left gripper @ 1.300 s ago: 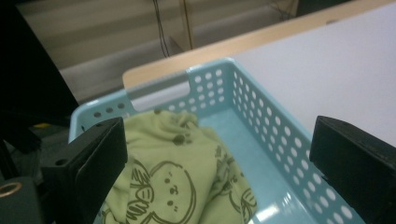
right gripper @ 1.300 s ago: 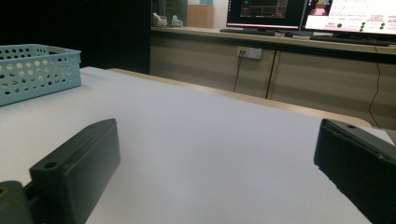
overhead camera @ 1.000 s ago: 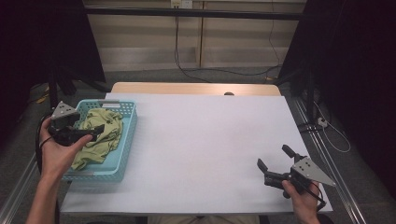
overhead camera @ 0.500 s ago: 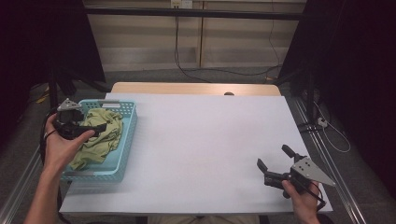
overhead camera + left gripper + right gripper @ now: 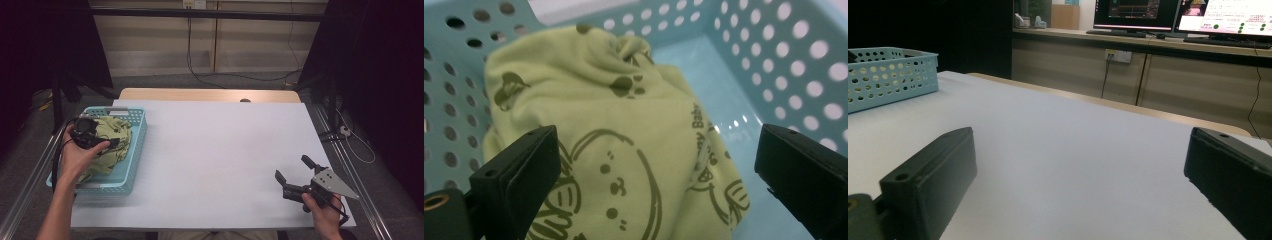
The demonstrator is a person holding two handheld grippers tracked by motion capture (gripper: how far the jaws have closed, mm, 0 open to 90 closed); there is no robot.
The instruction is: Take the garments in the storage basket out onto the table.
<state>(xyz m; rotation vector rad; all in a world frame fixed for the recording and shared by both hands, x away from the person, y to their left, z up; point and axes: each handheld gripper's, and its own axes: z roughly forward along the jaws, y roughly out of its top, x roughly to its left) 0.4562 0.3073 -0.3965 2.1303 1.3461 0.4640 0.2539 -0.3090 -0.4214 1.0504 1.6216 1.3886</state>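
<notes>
A light blue perforated basket (image 5: 131,165) stands at the table's left edge. A crumpled pale green garment (image 5: 111,140) printed with cartoon animals lies in it. My left gripper (image 5: 107,143) hangs over the basket, pointing down at the garment (image 5: 624,145). Its jaws are wide apart, one on each side of the cloth, with nothing held; the basket's wall (image 5: 784,60) shows behind. My right gripper (image 5: 291,173) rests low over the table's front right, open and empty, above bare white tabletop (image 5: 1058,165).
A white sheet (image 5: 220,155) covers the table, with a wooden strip (image 5: 200,94) along its far edge. The basket (image 5: 888,75) appears far left in the right gripper view. Cabinets and monitors (image 5: 1198,15) stand beyond the table. Cables run on the floor behind.
My left gripper has moved forward and tipped down over the garment in the basket. The right gripper has stayed where it was.
</notes>
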